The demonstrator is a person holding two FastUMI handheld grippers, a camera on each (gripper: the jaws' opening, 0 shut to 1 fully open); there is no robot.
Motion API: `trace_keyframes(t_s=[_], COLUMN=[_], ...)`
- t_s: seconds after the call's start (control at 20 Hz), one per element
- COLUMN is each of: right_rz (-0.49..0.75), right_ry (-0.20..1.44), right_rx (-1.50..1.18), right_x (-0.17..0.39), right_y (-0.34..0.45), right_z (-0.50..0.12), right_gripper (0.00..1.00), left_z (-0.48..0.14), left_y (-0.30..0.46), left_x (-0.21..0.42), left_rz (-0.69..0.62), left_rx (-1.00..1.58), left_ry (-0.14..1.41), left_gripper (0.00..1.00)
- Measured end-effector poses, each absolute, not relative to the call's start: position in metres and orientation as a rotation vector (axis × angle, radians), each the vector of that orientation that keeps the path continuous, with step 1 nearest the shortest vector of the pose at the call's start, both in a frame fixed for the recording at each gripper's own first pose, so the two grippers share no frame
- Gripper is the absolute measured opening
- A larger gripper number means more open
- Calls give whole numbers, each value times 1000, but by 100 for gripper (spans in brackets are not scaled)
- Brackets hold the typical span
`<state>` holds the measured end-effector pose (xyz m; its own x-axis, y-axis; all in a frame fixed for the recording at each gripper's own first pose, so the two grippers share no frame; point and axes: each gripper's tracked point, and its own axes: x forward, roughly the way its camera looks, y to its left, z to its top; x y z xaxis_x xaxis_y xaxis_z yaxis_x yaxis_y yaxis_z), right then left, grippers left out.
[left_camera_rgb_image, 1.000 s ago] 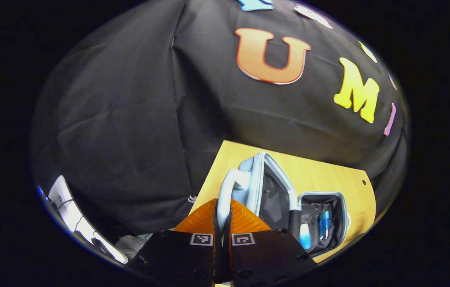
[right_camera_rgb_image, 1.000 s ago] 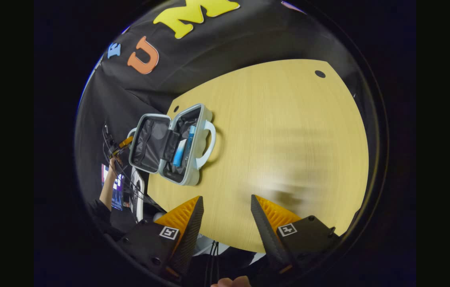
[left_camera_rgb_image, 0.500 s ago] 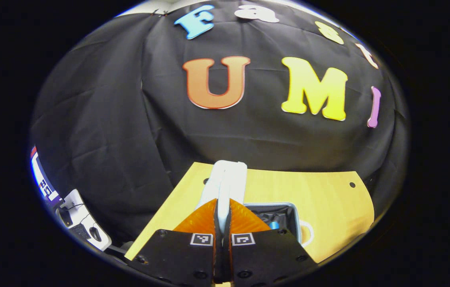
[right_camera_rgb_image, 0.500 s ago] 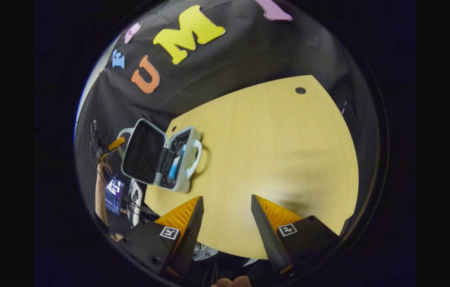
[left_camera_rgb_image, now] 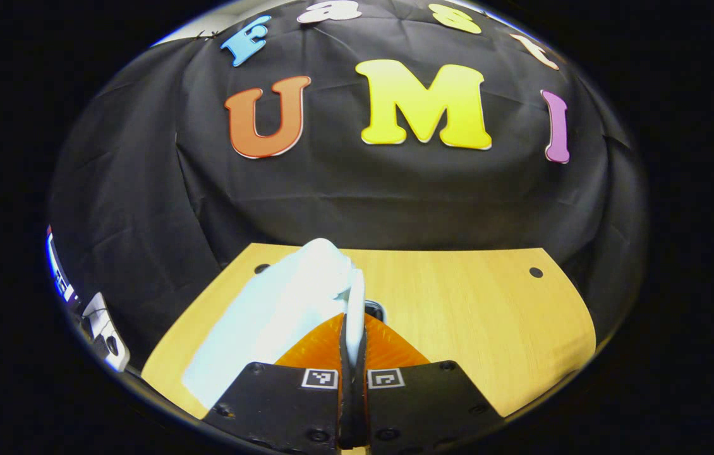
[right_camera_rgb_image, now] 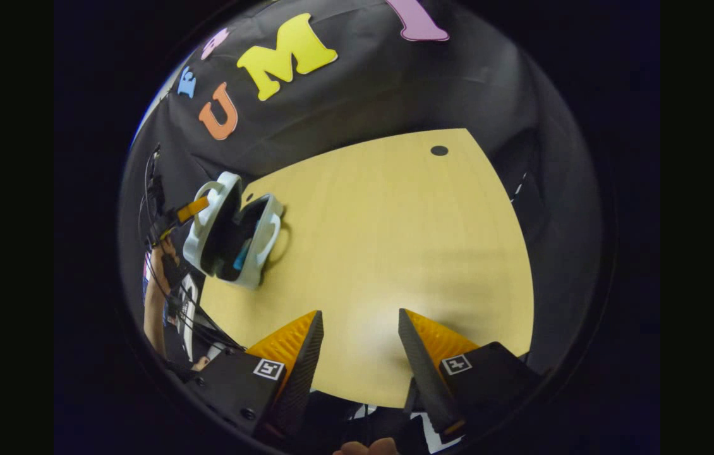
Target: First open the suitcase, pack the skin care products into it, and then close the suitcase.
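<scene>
With my left tool [left_camera_rgb_image: 353, 341] clamped on the lid handle [left_camera_rgb_image: 355, 303], right tool [right_camera_rgb_image: 357, 344] apart, I judge the suitcase [right_camera_rgb_image: 230, 234] needs lowering shut.

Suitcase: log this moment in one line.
suitcase: lid partly open, bottles inside | left tool: shut on lid handle | right tool: open, empty, over table

Both views are strongly bent by the fisheye lens, so the straight edges of the pale yellow wooden table [right_camera_rgb_image: 395, 253] bow outward; light falls evenly from above, leaving a soft bright patch low on the tabletop in the right gripper view; the pale blue hard-shell suitcase lid [left_camera_rgb_image: 281, 303] is overexposed and blurred in the left gripper view; the black cloth wall [left_camera_rgb_image: 344, 202] stays dim, its creases faintly lit.
</scene>
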<state>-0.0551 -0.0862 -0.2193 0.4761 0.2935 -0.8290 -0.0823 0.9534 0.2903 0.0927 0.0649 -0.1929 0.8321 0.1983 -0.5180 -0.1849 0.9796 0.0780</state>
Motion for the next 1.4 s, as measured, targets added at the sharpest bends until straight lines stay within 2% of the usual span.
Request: trace_keyframes(t_s=[0.4,0.8,0.95,1.05,1.1,1.15,1.25,1.3,1.4], right_rz=[123,137,156,157,159,154,144,138,130], right_ry=[1044,1027,1007,1001,1001,998,980,965,921], right_rx=[165,129,88,77,81,78,70,67,69], right_x=[-75,-76,-75,-75,-77,-78,-77,-76,-70], right_y=[-125,-98,-86,-80,-77,-76,-76,-76,-73], right_z=[-221,-216,-213,-211,-212,-211,-208,-206,-198], right_gripper=[72,72,72,72,72,72,72,72,72], left_z=[-288,-305,-311,-317,-315,-312,-307,-305,-293], left_y=[15,4,-1,-13,-18,-18,-24,-27,-27], left_x=[105,105,106,106,107,107,108,108,103], left_rz=[130,115,106,71,55,51,31,17,11], left_rx=[-5,104,107,29,-7,-15,-23,-27,-14], left_ry=[620,605,605,599,589,578,563,558,536], left_gripper=[3,4,10,22,40,41,50,64,77])
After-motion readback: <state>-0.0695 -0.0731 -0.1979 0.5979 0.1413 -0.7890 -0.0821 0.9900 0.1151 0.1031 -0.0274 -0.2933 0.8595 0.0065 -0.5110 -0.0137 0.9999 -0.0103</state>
